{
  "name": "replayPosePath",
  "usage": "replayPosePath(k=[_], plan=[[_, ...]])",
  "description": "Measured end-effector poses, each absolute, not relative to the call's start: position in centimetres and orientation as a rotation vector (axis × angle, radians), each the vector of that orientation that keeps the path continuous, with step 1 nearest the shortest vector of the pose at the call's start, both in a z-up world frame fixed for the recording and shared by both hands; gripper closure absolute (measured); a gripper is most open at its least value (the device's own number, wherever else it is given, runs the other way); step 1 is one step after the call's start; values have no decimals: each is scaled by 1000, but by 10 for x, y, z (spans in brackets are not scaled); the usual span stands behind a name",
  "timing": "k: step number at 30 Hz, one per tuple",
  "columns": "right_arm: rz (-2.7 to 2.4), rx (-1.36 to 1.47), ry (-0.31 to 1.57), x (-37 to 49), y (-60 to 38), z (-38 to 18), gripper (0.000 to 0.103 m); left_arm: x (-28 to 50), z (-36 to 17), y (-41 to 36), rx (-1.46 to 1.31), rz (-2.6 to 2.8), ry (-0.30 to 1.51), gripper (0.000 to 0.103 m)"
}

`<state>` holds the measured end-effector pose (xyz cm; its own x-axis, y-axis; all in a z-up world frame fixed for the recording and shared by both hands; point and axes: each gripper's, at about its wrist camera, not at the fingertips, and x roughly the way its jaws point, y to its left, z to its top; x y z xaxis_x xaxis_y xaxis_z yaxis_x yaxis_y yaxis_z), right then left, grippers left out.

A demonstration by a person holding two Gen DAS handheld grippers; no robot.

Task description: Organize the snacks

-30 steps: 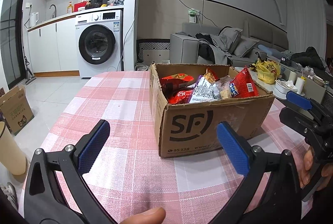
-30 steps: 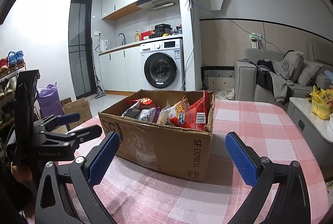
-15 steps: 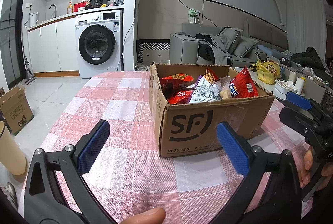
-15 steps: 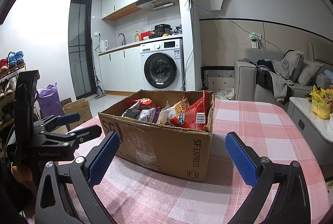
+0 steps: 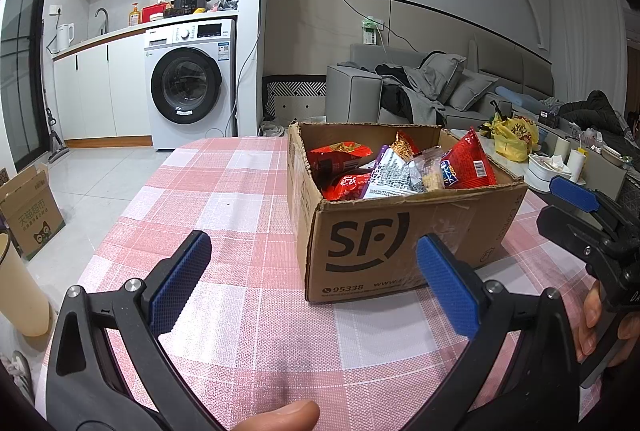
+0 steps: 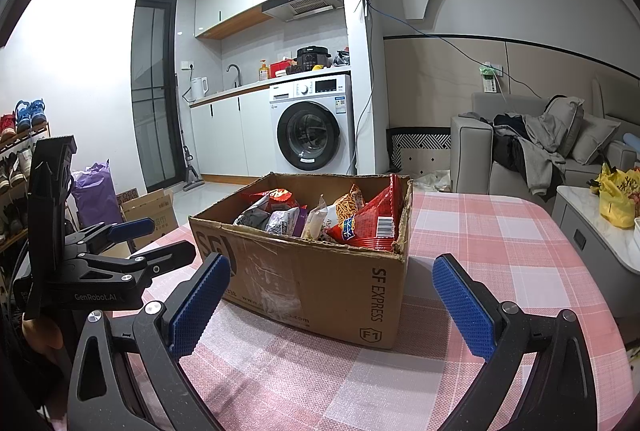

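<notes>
A thumb tip (image 5: 280,415) is being cut off by the bottom edge of the left view, so the rest of that hand is being hidden. Just past it, the left gripper (image 5: 312,271) is being held over the table (image 5: 224,191) with its two fingers spread wide and nothing between them; the pads (image 5: 180,281) are blue and bumpy, set on smooth black arms. The right gripper (image 6: 332,303) is being held the same way, fingers wide apart and empty. The table is being covered by a pink and white checked cloth with a fine woven look. A brown cardboard box (image 5: 400,243) is being kept on it, right in front of both grippers and not touched by either. Its top edge is being shown as torn and rough. Snack bags (image 5: 400,171) are being piled inside: shiny red ones, a crinkly black and white one, a clear one. Their lower parts are being hidden by the box walls, and the small print is too tiny to be read. The big round logo side is being shown only in the left view, the long side with tall letters only in the right. A shoe rack (image 6: 20,135) is being seen only in the right view. Far behind, a white washing machine (image 5: 188,83) and a grey sofa (image 5: 420,91) heaped with clothes are being shown.
</notes>
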<state>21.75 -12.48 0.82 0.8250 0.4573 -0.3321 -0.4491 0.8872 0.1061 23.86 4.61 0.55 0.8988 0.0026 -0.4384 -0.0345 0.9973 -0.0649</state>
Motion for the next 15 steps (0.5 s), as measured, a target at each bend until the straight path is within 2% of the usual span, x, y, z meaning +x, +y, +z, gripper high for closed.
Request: replayPosePath(k=[15], plan=[[481,23,359,218,-125,8,0,238,5,46,-71,23,451,0]])
